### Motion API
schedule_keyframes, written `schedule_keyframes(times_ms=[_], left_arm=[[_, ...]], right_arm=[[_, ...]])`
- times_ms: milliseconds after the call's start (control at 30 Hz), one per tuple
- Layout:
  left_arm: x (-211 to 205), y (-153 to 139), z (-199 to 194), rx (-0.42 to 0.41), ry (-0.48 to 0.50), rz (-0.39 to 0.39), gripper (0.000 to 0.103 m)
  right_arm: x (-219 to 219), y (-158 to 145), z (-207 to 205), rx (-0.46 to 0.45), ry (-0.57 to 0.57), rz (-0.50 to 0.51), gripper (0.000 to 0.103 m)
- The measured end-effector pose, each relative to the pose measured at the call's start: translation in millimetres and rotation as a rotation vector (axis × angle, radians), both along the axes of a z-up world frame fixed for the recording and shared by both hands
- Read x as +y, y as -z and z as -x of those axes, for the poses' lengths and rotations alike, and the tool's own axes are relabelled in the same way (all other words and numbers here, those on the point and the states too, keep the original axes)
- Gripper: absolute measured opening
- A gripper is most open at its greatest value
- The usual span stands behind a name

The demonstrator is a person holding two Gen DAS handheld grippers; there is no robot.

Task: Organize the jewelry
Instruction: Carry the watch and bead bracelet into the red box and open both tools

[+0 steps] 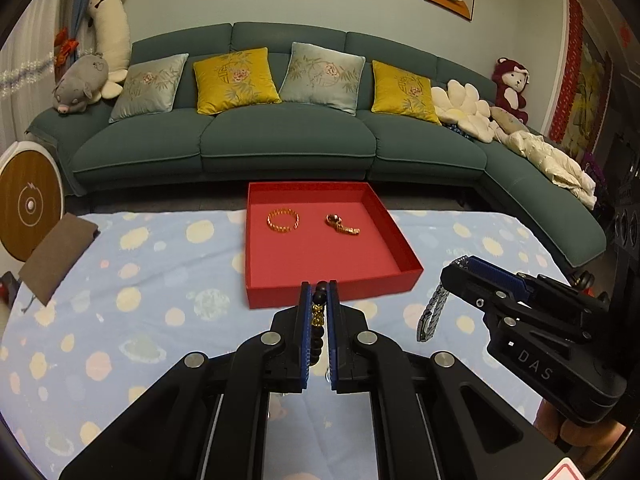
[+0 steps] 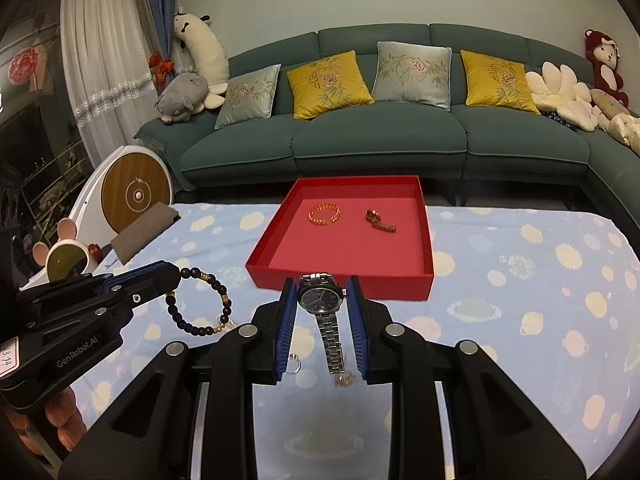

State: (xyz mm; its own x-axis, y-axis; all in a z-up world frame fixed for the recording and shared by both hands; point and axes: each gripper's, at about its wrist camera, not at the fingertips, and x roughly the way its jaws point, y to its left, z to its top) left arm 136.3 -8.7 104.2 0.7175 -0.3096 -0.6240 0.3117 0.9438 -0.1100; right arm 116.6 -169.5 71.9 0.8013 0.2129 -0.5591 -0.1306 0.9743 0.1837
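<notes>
Teal sofa spans the far wall. In front of me, table under a pale blue spotted cloth. On it, near the far edge, the open red tray, holding a gold bracelet at left and a second gold piece at right, apart from each other; probably a chain or watch, too small to tell. My right gripper is clamped on a silver wristwatch, band hanging below, clear of the cloth. My left gripper is pinched on a dark beaded bracelet, loop dangling. A small ring lies on the cloth.
</notes>
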Motion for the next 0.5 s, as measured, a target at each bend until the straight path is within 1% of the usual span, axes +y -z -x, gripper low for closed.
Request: schedule_keyframes(times_ms=[133, 233, 367, 500], left_arm=[[-7, -10, -39, -0.003, -0.008, 0.001, 0.004], [-12, -13, -71, -0.014, -0.019, -0.008, 0.004], [-18, -13, -108, -0.027, -0.021, -0.006, 0.004], [-20, -4, -146, -0.004, -0.02, 0.015, 0.004]], right_arm=[[-8, -12, -31, -0.024, 0.04, -0.014, 0.025], [-14, -14, -58, -0.033, 0.076, -0.028, 0.025], [-25, -10, -93, -0.012, 0.108, -0.067, 0.025], [-32, -4, -123, 0.011, 0.117, -0.048, 0.025]])
